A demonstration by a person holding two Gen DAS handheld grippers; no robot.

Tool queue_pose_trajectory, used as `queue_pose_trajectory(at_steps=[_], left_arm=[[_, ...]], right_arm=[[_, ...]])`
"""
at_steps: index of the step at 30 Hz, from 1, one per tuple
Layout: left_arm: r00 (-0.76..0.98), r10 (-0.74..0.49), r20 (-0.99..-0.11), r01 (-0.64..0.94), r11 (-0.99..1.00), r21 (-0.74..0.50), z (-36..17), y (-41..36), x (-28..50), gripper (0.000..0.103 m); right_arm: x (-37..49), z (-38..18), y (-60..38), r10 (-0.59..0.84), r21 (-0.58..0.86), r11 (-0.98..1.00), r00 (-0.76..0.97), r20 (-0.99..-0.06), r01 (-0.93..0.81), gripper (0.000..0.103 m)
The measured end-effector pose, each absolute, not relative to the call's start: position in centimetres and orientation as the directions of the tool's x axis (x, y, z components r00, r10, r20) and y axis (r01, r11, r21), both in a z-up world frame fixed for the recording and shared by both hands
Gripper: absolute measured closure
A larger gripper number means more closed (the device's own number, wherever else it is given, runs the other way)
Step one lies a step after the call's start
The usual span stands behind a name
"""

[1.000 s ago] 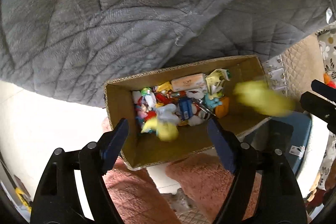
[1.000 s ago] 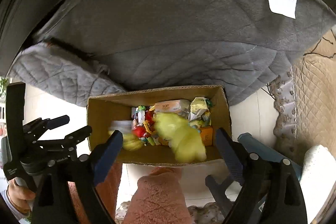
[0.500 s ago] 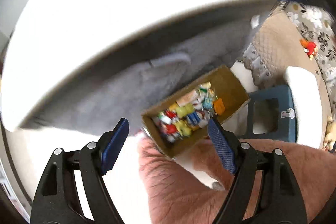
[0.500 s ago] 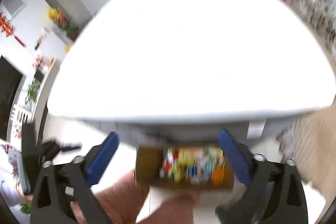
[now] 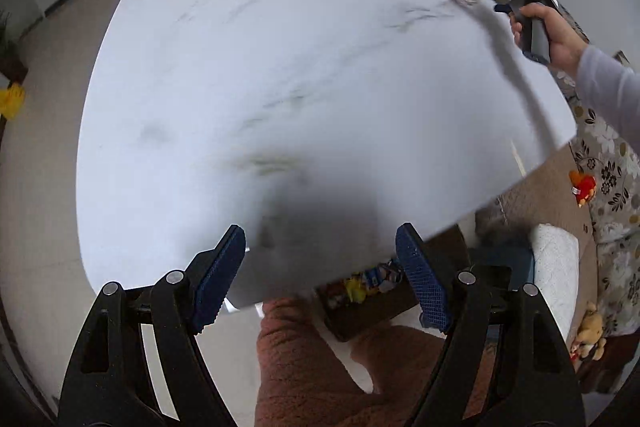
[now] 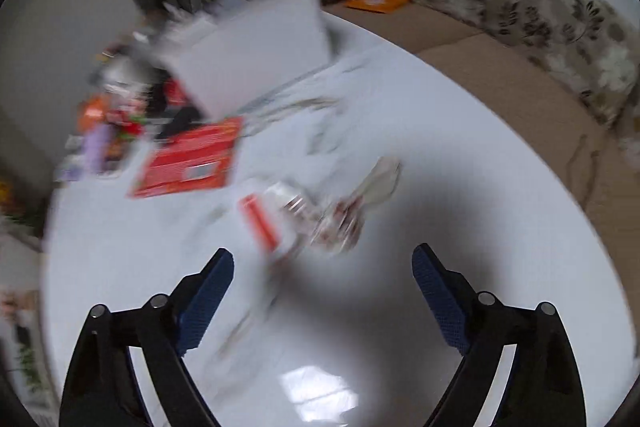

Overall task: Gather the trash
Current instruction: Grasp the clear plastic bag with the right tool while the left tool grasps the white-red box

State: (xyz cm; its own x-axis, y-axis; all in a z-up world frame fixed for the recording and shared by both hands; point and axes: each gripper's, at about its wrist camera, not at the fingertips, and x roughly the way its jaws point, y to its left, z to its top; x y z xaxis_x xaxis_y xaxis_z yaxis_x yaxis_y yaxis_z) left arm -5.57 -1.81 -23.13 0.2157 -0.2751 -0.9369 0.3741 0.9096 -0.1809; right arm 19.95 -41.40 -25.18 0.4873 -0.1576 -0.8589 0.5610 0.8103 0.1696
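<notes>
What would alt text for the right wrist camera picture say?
Blurred view down onto a white table, with open, empty tongs, their jaws closing, above a small red-and-clear wrapper. Farther back lie a flat red packet, a white box and mixed clutter.

Home living room: white marble-look table (image 5: 280, 75) strewn with wrappers (image 6: 328, 215), floral-covered sofa (image 6: 532, 11) alongside, stuffed toy (image 5: 583, 185) on seat, dark shelving behind.

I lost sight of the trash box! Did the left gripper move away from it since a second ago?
Yes. The left gripper rose: the cardboard box, which filled the middle of its view before, now peeks out low under the white table's edge.
</notes>
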Motion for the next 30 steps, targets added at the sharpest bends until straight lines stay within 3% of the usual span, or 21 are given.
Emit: queue_pose_trajectory(at_steps=[1, 4, 5, 6, 13, 19, 24, 30], left_arm=[[0.205, -0.268, -0.941, 0.374, 0.910, -0.178, -23.5, -1.2, -4.9, 0.027], [0.188, -0.256, -0.948, 0.388, 0.906, -0.168, -23.9, -0.1, -3.2, 0.027], [0.184, -0.251, -0.950, 0.393, 0.905, -0.163, -24.0, 0.1, -2.4, 0.027], [0.176, -0.255, -0.951, 0.398, 0.902, -0.168, -23.9, 0.2, -1.7, 0.027], [0.155, -0.346, -0.925, 0.511, 0.830, -0.224, -23.1, -3.1, 3.8, 0.027], [0.154, -0.452, -0.879, 0.611, 0.742, -0.275, -22.4, -14.7, 10.9, 0.027], [0.181, -0.415, -0.891, 0.640, 0.738, -0.214, -23.0, -27.7, 15.3, 0.027], [0.250, -0.321, -0.913, 0.549, 0.824, -0.140, -24.5, -38.1, 18.7, 0.027]], right_arm=[[21.1, -25.8, -42.0, -0.181, 0.137, 0.804, 0.458, -0.870, 0.578, 0.022], [21.7, -26.7, -43.2, -0.133, 0.214, 0.771, 0.480, -0.867, 0.600, 0.052], [21.5, -26.6, -43.4, -0.112, 0.240, 0.759, 0.484, -0.868, 0.605, 0.089], [21.2, -26.8, -43.6, -0.079, 0.264, 0.742, 0.471, -0.879, 0.616, 0.094], [12.9, -23.7, -41.1, 0.026, 0.407, 0.714, 0.560, -0.828, 0.569, 0.095], [1.9, -19.6, -35.0, 0.015, 0.469, 0.700, 0.645, -0.764, 0.539, 0.095], [-6.6, -18.3, -30.2, -0.012, 0.514, 0.636, 0.673, -0.739, 0.576, 0.094], [-12.5, -17.4, -27.4, -0.061, 0.533, 0.572, 0.680, -0.731, 0.624, 0.094]])
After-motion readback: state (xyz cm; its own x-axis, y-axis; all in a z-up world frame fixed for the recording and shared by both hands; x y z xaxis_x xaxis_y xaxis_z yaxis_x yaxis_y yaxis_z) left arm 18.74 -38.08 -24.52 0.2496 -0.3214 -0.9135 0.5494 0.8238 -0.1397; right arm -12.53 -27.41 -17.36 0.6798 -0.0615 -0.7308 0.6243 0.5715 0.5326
